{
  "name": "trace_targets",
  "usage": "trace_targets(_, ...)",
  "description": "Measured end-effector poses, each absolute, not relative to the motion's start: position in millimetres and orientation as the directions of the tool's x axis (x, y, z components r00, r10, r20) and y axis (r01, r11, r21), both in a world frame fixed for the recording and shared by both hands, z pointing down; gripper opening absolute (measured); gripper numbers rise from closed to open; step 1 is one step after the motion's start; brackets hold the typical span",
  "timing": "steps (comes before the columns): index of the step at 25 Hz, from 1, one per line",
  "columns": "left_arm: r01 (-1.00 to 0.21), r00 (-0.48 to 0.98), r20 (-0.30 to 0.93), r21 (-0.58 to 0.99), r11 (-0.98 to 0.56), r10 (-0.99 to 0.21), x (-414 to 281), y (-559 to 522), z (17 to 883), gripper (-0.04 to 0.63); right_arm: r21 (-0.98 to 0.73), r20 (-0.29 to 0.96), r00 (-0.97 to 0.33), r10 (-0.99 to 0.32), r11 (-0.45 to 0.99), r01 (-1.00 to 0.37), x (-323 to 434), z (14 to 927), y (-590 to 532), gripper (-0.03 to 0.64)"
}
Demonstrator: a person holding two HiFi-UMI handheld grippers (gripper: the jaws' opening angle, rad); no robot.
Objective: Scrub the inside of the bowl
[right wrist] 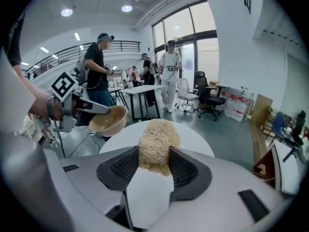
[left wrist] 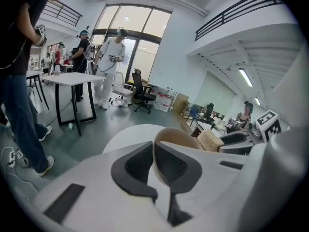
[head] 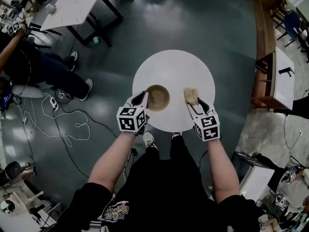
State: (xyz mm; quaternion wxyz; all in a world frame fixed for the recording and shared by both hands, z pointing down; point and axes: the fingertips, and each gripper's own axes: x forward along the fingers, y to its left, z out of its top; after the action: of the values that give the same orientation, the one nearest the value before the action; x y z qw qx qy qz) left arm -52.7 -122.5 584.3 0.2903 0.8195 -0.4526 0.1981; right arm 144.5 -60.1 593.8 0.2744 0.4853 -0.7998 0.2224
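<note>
**While Bowl Hangs Pinched**

As the tan bowl (head: 158, 97) hangs over the round white table's (head: 174, 64) 9 o'clock side, the left gripper (head: 145, 96) pinches its rim. At the bowl's 3 o'clock, the right gripper (head: 192, 104) clamps a straw-coloured scrubber (head: 191, 94).

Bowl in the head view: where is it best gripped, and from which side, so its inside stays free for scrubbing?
Pinch the thin rim of the bowl on its left edge, one jaw inside and one outside, as the left gripper does. The wall is thin enough for nearly closed jaws, and that side probably leaves the inside free for the scrubber in the right gripper.
</note>
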Motion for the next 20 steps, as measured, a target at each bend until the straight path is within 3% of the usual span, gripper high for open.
trace_targets(9, -0.909, 0.415, 0.660, 0.279, -0.309, -0.626, -45.9, -148.0, 656.4, 0.020, -0.115, 0.723, -0.314, -0.615, 0.342, -0.933, 202.3, 662.9, -98.7, 0.206)
trace_targets(20, -0.927, 0.374, 0.712, 0.264, -0.267, -0.594, -48.9, -165.7, 702.9, 0.020, -0.137, 0.772, -0.320, -0.550, 0.348, -0.928, 202.3, 715.2, -125.2, 0.206)
